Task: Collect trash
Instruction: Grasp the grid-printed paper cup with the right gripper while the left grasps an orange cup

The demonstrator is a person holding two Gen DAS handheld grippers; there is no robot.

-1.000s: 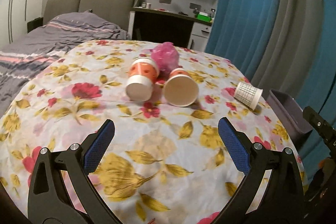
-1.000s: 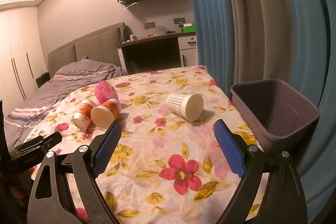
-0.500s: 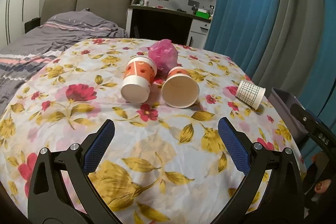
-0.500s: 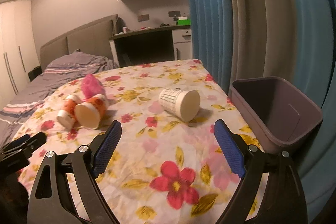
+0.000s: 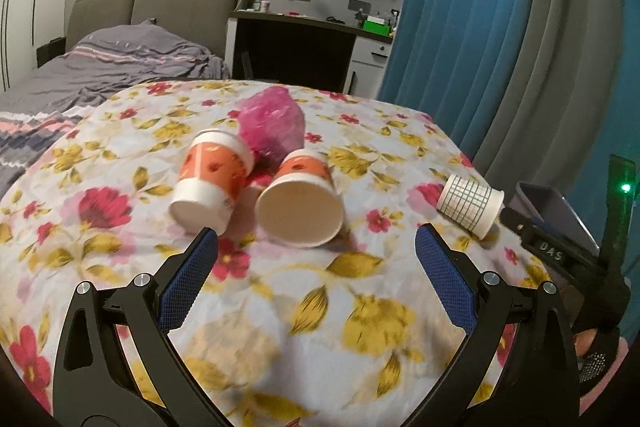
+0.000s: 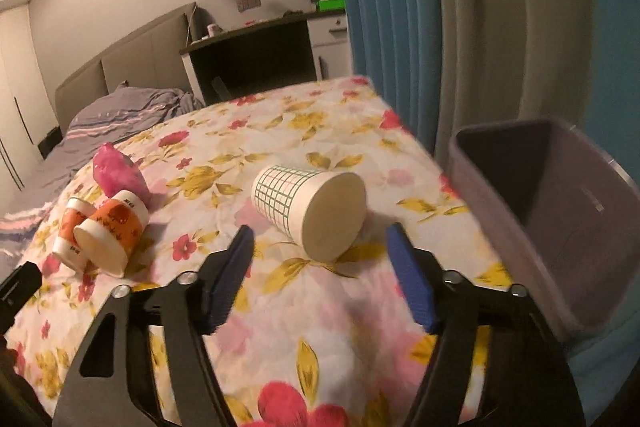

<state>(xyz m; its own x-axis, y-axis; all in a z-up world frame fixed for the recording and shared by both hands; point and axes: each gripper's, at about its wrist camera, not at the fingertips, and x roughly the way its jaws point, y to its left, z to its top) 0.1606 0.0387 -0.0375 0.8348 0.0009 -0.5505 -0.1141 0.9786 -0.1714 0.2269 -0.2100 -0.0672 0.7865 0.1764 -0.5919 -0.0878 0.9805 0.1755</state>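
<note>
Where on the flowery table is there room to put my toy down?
The near stretch of the flowery cloth in front of both open tools is bare, and so is the far end behind the grid cup. The gap between the grid cup and the orange cups is free too. It is crowded where those cups touch the pink bag.

The table (image 5: 360, 315) had a flowery cloth (image 6: 320, 339) on it, and on the cloth lay two orange cups (image 5: 212, 183) (image 5: 300, 203) on their sides, touching a pink bag (image 5: 272, 125), with a checked cup (image 6: 308, 213) lying well apart.
</note>
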